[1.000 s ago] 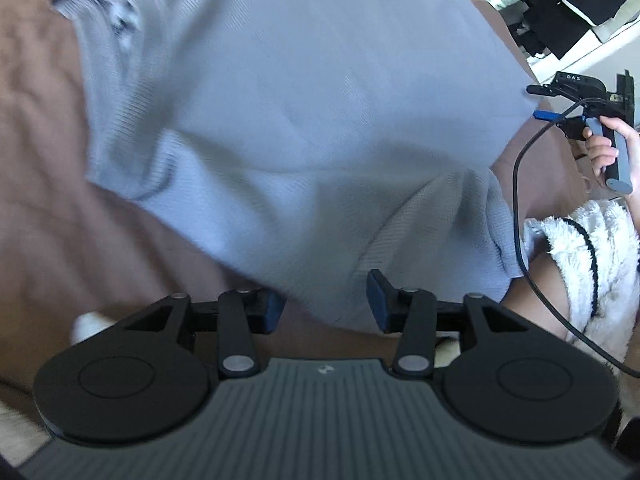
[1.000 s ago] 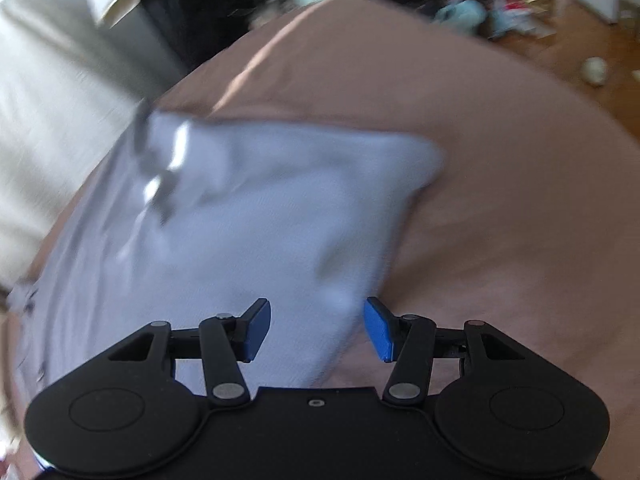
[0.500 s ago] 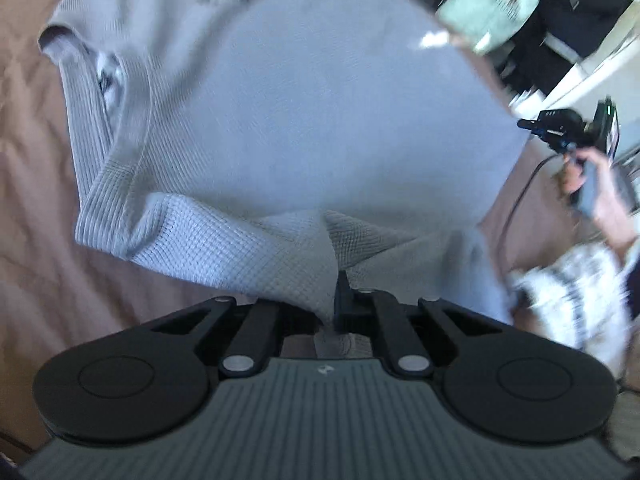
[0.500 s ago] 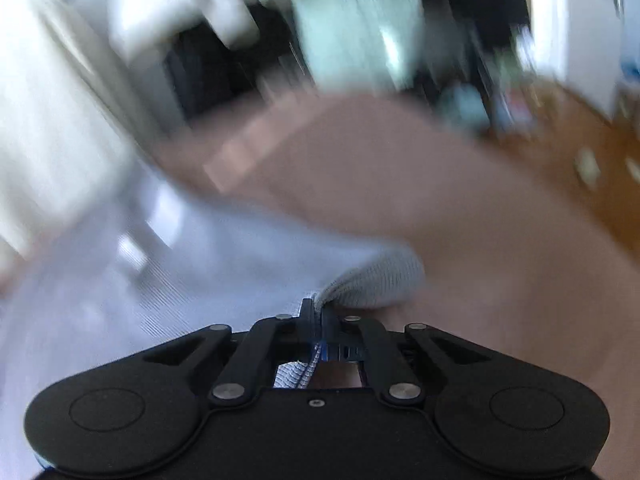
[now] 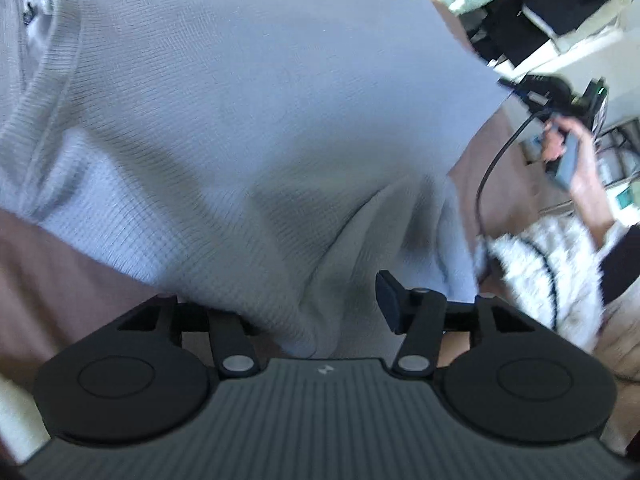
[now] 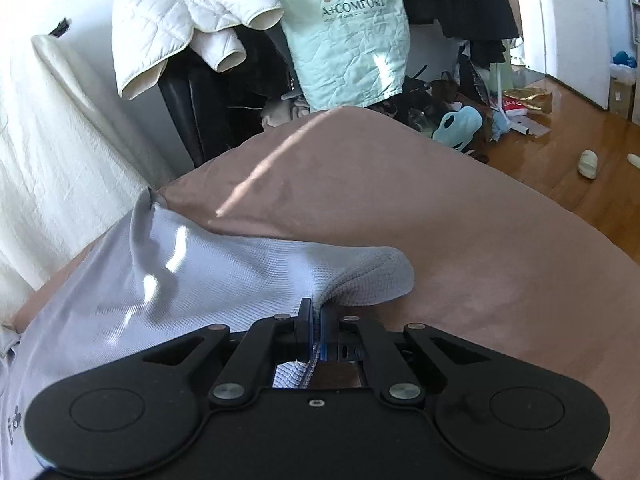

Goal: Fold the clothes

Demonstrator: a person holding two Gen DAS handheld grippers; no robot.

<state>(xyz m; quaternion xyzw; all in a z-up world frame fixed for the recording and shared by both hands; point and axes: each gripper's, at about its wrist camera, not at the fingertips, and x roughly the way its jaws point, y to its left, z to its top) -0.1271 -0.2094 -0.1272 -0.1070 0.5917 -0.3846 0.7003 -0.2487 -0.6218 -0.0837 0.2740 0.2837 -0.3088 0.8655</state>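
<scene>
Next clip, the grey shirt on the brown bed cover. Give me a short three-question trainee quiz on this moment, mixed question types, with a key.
1. True or false: the right hand-held gripper is shut on the grey shirt.
2. The left hand-held gripper is: A) open, with shirt fabric lying between its fingers; B) clamped on a sock; C) out of view.
3. What does the shirt lie on?

Key:
1. True; a fold of fabric is pinched between the blue pads.
2. A.
3. The brown bed cover.
</scene>
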